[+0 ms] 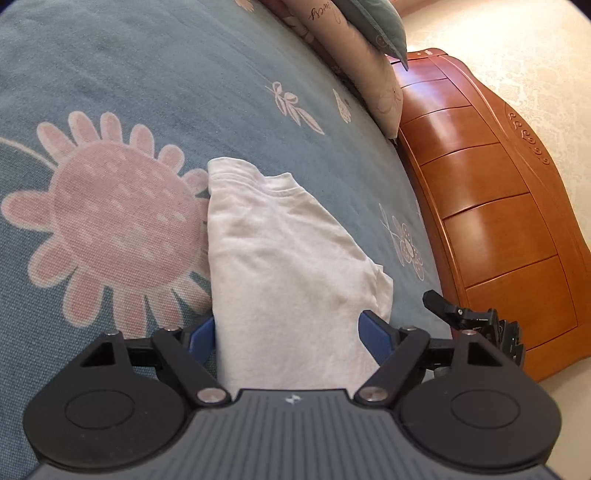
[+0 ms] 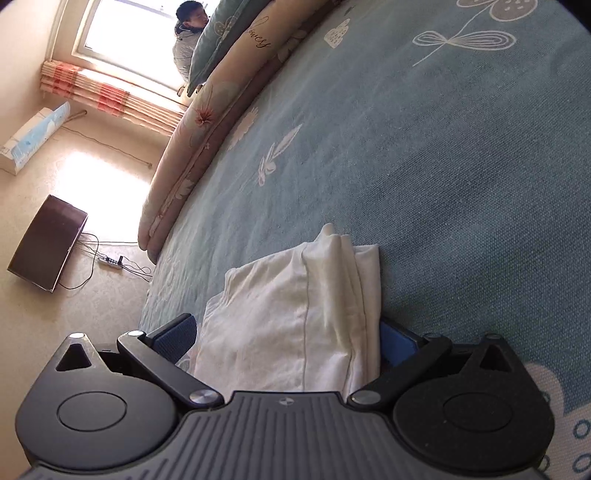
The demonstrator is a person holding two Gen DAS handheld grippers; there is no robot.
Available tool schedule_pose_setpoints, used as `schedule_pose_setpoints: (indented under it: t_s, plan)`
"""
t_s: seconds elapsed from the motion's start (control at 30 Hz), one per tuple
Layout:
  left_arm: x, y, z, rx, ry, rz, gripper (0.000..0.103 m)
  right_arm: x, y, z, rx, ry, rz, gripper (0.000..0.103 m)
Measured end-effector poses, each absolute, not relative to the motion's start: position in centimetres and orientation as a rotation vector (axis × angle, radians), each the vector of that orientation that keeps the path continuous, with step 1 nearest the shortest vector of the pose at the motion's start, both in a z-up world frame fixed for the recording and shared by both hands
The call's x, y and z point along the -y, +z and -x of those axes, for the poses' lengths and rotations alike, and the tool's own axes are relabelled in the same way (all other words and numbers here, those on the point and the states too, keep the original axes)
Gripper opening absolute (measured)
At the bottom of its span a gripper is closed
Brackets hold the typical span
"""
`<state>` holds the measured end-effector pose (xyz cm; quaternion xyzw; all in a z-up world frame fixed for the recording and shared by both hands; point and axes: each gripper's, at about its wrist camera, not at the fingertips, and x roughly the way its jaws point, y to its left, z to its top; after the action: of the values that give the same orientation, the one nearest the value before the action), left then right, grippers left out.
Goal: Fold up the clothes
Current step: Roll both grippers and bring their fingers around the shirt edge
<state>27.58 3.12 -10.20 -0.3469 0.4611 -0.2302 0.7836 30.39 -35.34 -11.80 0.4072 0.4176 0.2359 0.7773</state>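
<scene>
A white shirt (image 1: 280, 251), folded into a long strip, lies on the blue bedspread (image 1: 184, 74), collar end far from me. Its near end runs up between the blue pads (image 1: 376, 334) of my left gripper (image 1: 291, 325). The cloth fills the gap and both pads touch its sides. In the right wrist view the white shirt (image 2: 288, 314) is bunched in upright folds between the fingers of my right gripper (image 2: 288, 328), whose pads (image 2: 175, 334) close on its sides. Part of the right gripper (image 1: 465, 317) shows just right of the left one.
A wooden bed frame (image 1: 491, 206) runs along the right of the mattress, with pillows (image 1: 369, 55) at its far end. In the right wrist view, a rolled quilt (image 2: 207, 122) lines the bed edge. A person (image 2: 188, 33) sits by the window; a dark box (image 2: 48, 243) and cables lie on the floor.
</scene>
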Motion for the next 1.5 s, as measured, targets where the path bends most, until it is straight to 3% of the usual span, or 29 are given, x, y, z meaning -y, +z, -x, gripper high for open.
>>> schedule_pose_setpoints:
  t_s: [0.5, 0.77, 1.1, 1.5]
  plan:
    - [-4.5, -11.5, -23.7, -0.996, -0.588, 0.825, 0.081, 34.8, -11.3, -23.7, -0.952, 0.642, -0.771, 0.103]
    - [-3.0, -11.4, -27.5, -0.987, -0.603, 0.835, 0.081, 34.1, -11.9, -28.7, -0.923, 0.636, -0.843, 0.103]
    - [-3.8, -11.8, -25.5, -0.959, -0.652, 0.845, 0.081, 33.8, -11.3, -24.2, -0.953, 0.741, -0.729, 0.103]
    - [-2.6, -11.4, -26.9, -0.919, -0.658, 0.76, 0.081, 33.1, -12.0, -26.7, -0.889, 0.719, -0.759, 0.101]
